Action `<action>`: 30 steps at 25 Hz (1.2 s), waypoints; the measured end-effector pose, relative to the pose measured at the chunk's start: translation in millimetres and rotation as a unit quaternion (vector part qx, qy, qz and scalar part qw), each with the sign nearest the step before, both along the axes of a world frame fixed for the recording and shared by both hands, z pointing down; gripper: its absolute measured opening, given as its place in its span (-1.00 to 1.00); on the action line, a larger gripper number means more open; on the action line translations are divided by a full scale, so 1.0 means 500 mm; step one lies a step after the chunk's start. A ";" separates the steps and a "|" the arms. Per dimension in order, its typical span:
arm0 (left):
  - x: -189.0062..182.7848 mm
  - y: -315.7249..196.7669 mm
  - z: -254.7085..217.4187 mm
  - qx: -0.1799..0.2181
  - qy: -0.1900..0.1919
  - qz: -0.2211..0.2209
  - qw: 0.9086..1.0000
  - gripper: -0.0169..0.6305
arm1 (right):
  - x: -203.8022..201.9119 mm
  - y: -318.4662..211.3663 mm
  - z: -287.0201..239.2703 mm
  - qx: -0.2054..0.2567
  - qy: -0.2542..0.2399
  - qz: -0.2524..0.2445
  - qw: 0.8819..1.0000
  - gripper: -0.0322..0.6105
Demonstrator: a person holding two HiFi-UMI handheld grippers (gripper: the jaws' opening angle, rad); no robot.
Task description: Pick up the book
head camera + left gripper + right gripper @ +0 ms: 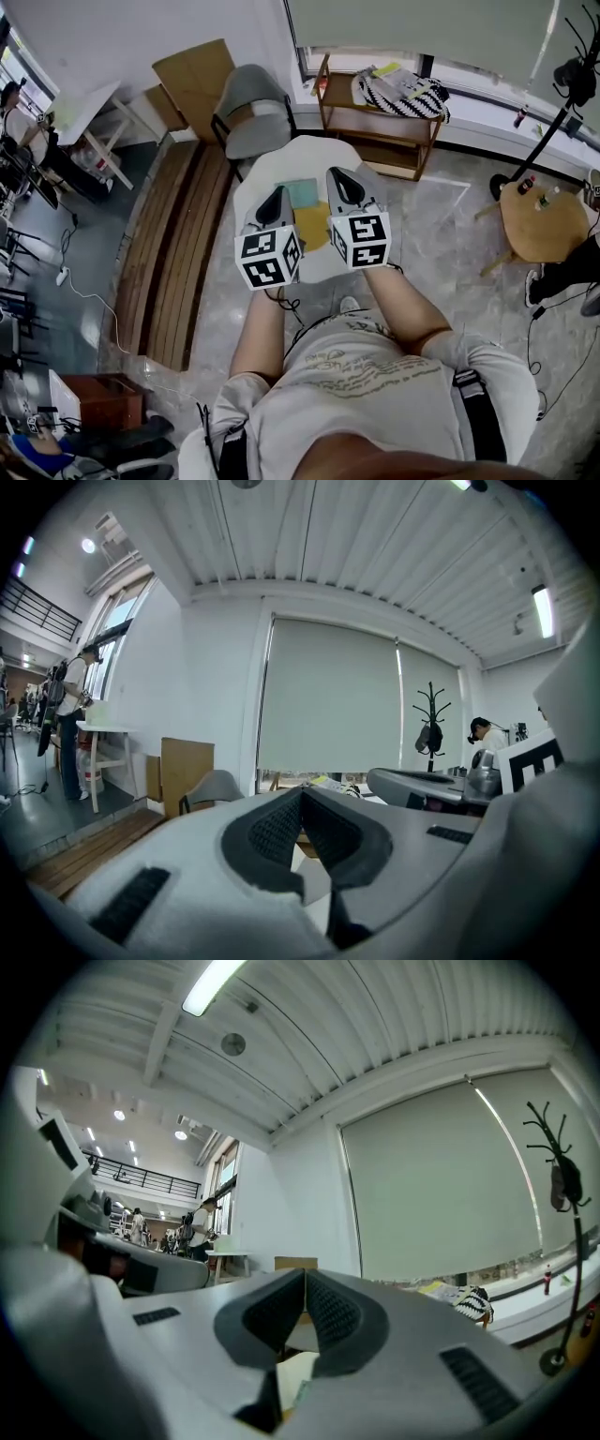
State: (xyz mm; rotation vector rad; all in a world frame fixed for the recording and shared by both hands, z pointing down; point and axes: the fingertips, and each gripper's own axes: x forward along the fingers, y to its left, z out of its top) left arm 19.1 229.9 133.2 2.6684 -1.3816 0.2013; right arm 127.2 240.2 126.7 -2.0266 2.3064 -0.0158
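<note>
there, book (pixel 302 193) on table (pixel 272 165)

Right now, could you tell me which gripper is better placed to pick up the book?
Left, narrowly: the left gripper points at the edge of the book; the right gripper sits slightly farther off. Both are shut and must open.

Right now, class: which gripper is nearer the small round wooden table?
Right. The right gripper is on the side facing the round wooden table; the left gripper sits beyond it, farther away.
</note>
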 end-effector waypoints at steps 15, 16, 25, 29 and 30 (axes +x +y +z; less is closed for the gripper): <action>0.119 -0.200 -0.020 -0.002 -0.008 -0.023 1.000 -0.89 | 0.096 -0.210 -0.005 -0.010 -0.007 -0.036 0.999 -0.81; 0.122 -0.206 -0.016 -0.004 -0.009 -0.024 1.000 -0.89 | 0.095 -0.217 -0.002 -0.012 -0.007 -0.038 0.999 -0.81; 0.106 -0.242 0.014 -0.021 -0.009 -0.035 0.999 -0.89 | 0.061 -0.267 0.036 -0.037 -0.001 -0.062 0.997 -0.81; 0.095 -0.278 0.038 -0.032 -0.005 -0.033 0.999 -0.89 | 0.042 -0.298 0.046 -0.040 0.009 -0.064 0.997 -0.81; 0.098 -0.289 0.041 -0.032 -0.006 -0.029 0.999 -0.89 | 0.044 -0.308 0.048 -0.041 0.010 -0.062 0.997 -0.81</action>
